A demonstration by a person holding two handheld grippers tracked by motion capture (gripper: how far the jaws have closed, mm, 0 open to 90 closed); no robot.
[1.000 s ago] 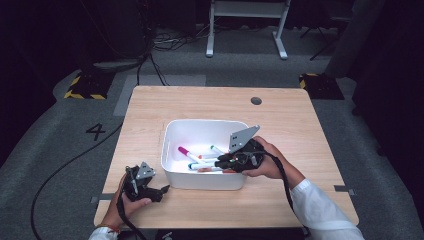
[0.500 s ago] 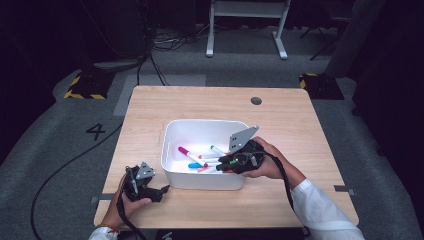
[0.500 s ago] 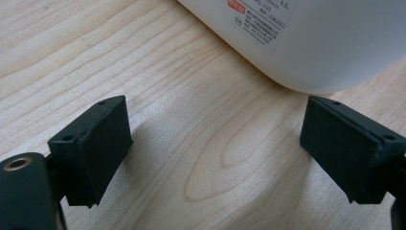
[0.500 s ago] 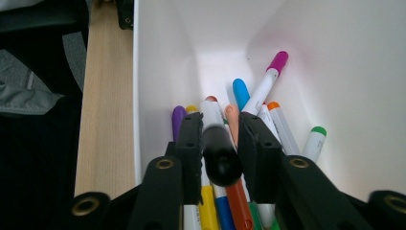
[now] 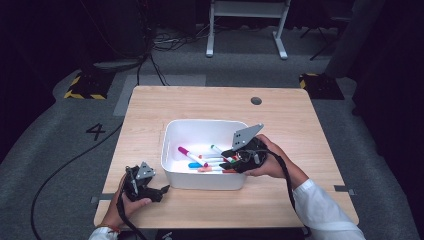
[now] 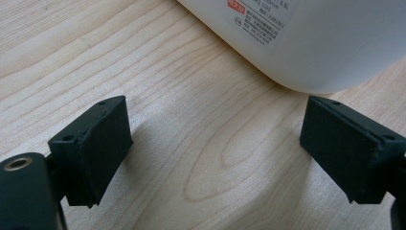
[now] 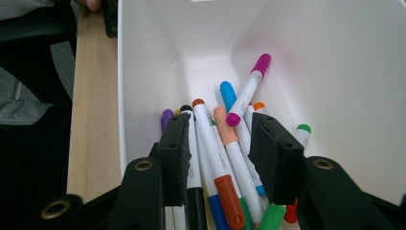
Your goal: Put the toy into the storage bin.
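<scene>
A: Item one, the white bin (image 5: 172, 150). Position?

B: Middle of the wooden table (image 5: 200, 105), same spot as a second ago. Contents: a heap of markers (image 5: 212, 162) on its floor, among them a magenta-capped one (image 7: 249, 88), a blue-capped one (image 7: 228, 94), a peach-capped one (image 7: 225, 125) and an orange-capped one (image 7: 229, 201).

A: Item two, the right gripper (image 7: 218, 143).

B: Inside the bin at its right wall, hand in the same place as before. Its jaws have just been opening; they now stand apart, one on each side of the peach-capped and orange-capped markers, which lie in the heap between them. The pads press on nothing. A second ago in the high view the gripper sat just as low over the heap; the grip itself is too small to compare there.

A: Item three, the left gripper (image 5: 162, 190).

B: Resting on the table just beside the bin's near left corner, unmoved. Jaws spread wide, bare wood between them; the bin's rounded corner (image 6: 306, 52) sits just beyond the tips.
</scene>
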